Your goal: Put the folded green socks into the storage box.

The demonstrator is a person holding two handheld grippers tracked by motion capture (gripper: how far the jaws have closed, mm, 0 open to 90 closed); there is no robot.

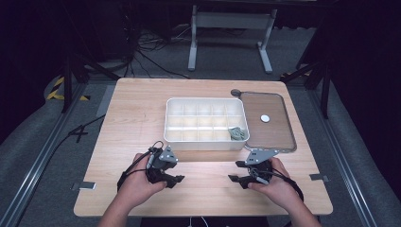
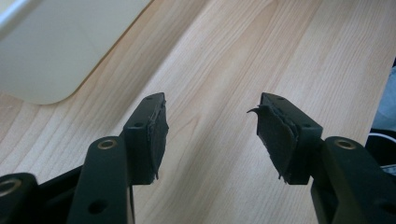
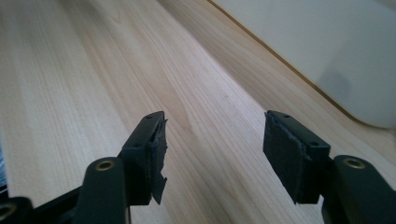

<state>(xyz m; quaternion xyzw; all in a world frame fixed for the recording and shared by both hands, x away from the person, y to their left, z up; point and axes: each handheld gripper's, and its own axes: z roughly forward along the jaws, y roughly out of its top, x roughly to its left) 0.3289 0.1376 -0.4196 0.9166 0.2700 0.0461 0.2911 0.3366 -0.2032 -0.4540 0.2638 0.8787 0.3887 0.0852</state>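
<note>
left gripper (image 2: 212, 122): your jaws are spread wide, frayed black pads, nothing held
right gripper (image 3: 212, 140): same, wide and empty
table (image 1: 142, 109): pale wood grain
organizer box (image 1: 206, 142): white plastic, rounded corners

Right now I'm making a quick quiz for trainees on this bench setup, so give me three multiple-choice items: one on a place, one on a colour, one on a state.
1. Where does the small round white piece lie?
A. in the white divided box
B. on the brown tray
C. on the bare table top

2. What colour is the bundle in the near right compartment of the divided box?
A. grey
B. red
C. yellow

3. How do the jaws of the left gripper and the right gripper stand?
A. both shut on a piece
B. one open, one shut
C. both open and empty

Key: 1 B, the high view shows it on the brown tray right of the box. 2 A, the bundle looks grey. 3 C, each gripper view shows bare wooden table between parted jaws.
</note>
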